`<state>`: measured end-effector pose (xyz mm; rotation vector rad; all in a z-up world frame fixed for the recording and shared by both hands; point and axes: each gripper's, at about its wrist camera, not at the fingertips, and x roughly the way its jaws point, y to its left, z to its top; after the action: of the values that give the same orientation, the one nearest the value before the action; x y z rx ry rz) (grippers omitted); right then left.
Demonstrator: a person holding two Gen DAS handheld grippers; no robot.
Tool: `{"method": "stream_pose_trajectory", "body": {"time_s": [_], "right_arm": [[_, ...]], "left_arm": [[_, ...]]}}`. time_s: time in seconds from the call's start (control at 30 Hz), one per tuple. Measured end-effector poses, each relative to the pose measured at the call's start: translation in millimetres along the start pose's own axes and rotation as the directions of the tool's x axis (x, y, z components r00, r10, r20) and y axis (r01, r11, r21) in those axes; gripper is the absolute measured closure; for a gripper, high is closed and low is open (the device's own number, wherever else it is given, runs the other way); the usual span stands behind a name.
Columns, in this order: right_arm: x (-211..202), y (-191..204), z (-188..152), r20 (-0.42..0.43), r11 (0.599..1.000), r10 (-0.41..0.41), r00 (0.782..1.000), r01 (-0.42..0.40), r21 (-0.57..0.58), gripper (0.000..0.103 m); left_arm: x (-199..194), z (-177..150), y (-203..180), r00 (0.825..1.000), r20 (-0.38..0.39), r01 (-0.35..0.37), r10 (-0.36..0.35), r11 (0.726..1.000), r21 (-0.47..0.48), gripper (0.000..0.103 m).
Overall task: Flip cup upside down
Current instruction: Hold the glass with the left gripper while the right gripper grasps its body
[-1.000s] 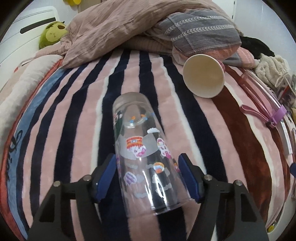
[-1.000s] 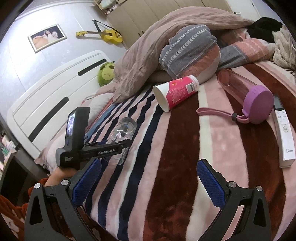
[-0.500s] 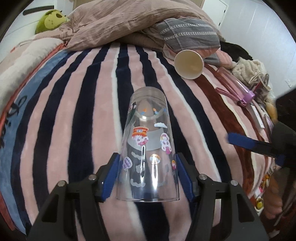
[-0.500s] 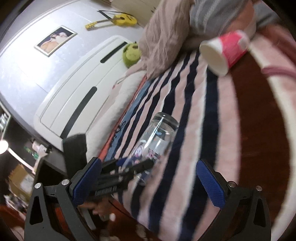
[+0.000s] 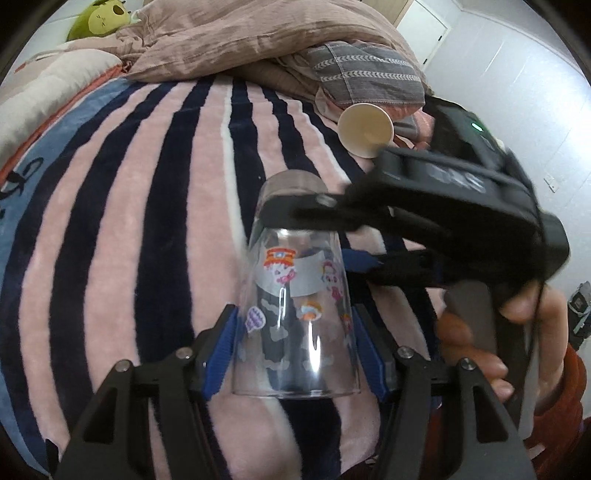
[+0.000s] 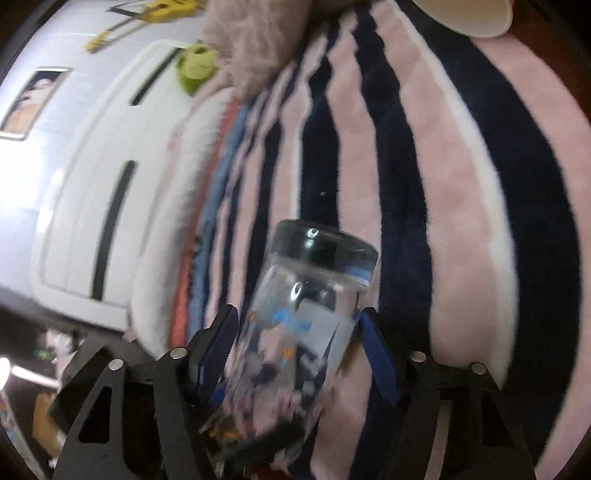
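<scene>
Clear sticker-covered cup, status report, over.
Left gripper shut on clear sticker-covered cup. Right gripper closing around it, contact unclear. Striped blanket below.

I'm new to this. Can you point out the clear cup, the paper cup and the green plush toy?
clear cup (image 5: 295, 332): left wrist view, stickered side wall.
paper cup (image 5: 365, 127): left wrist view, open mouth.
green plush toy (image 5: 101, 20): left wrist view, face.

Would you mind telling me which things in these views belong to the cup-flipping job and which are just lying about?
Belonging to the job:
- clear sticker cup
- left hand-held gripper, shut on the cup
- right hand-held gripper, around the cup's upper part

Just lying about:
- paper cup, on its side
- striped blanket
- green plush toy
- grey patterned pillow
</scene>
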<state>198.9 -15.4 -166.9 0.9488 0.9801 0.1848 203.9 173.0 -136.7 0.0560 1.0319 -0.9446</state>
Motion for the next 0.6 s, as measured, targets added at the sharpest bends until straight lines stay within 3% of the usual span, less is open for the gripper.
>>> {"method": "stream_pose_trajectory", "body": {"time_s": [0.3, 0.5, 0.6], "right_arm": [[13.3, 15.2, 8.5, 0.05, 0.991, -0.131, 0.99, 0.129, 0.031, 0.044], [-15.9, 55.9, 5.0, 0.204, 0.964, -0.137, 0.969, 0.178, -0.197, 0.044], [-41.4, 79.9, 6.2, 0.297, 0.907, -0.112, 0.948, 0.22, -0.36, 0.044]], "left_arm": [[0.6, 1.1, 13.0, 0.997, 0.006, 0.075, -0.075, 0.996, -0.044, 0.045], [-2.1, 17.1, 5.2, 0.987, 0.056, 0.152, -0.153, 0.988, 0.014, 0.045], [-1.4, 35.6, -3.3, 0.974, 0.093, 0.201, -0.206, 0.978, 0.055, 0.043]]}}
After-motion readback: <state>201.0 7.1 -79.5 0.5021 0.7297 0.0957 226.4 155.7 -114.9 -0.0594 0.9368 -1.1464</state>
